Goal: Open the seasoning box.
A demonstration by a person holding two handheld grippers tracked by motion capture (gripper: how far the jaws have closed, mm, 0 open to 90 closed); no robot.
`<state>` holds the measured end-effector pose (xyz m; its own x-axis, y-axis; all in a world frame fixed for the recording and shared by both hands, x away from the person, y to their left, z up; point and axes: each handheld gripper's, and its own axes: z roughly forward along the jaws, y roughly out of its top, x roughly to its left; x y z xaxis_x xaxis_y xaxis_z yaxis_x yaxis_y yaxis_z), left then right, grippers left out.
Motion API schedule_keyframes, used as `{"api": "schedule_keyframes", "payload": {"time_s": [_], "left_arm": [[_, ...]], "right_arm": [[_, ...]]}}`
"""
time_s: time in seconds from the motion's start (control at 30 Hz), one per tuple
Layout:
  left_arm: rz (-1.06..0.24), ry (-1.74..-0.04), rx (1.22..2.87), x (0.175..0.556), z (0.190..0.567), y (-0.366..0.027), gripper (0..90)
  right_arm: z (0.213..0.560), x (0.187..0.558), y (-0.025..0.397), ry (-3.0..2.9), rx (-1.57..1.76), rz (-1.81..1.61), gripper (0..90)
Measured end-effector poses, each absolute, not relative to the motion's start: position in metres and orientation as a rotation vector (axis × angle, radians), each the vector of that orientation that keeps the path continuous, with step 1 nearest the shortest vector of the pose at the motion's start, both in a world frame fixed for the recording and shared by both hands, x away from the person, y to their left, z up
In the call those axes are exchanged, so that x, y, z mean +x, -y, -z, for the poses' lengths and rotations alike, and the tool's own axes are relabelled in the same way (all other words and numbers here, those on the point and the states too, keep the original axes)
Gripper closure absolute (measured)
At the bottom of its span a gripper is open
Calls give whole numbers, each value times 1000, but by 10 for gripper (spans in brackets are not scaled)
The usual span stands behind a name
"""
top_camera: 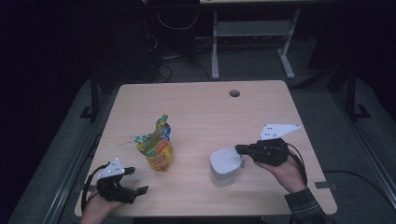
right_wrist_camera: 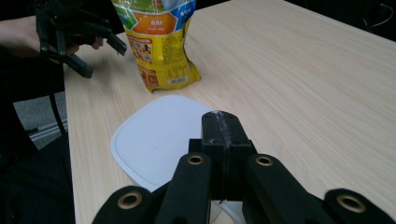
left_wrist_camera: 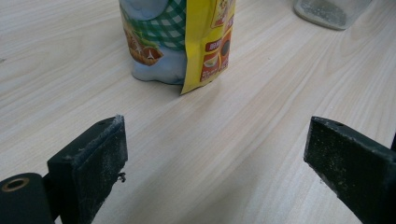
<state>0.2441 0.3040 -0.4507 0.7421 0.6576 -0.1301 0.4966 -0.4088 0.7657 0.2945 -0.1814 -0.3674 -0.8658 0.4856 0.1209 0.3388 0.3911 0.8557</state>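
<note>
A yellow and green snack bag (top_camera: 156,147) stands upright left of the table's middle; it also shows as the snack bag (left_wrist_camera: 187,37) and the snack bag (right_wrist_camera: 161,46). My left gripper (top_camera: 137,179) is open near the front left corner, its jaws wide apart and aimed at the bag with bare table between them, as the left gripper (left_wrist_camera: 215,140) shows. A white lid (top_camera: 224,161) sits on a clear container (top_camera: 223,179) at the right. My right gripper (top_camera: 238,149) is shut, its tips over the lid's edge (right_wrist_camera: 159,135); I cannot tell whether they touch it.
The light wooden table (top_camera: 210,107) has a round cable hole (top_camera: 234,93) at the back. The left gripper (right_wrist_camera: 102,58) shows beyond the bag in the right gripper view. The container's base (left_wrist_camera: 331,9) appears at the top right of the left gripper view. Dark floor and desk legs lie behind.
</note>
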Motion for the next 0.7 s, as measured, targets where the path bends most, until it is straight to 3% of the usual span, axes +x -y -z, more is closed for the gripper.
{"api": "schedule_keyframes", "payload": {"time_s": [0.7], "left_arm": [[-240, -868, 2092, 245, 451, -305, 55]], "right_arm": [[380, 295, 183, -2527, 771, -1445, 900]]}}
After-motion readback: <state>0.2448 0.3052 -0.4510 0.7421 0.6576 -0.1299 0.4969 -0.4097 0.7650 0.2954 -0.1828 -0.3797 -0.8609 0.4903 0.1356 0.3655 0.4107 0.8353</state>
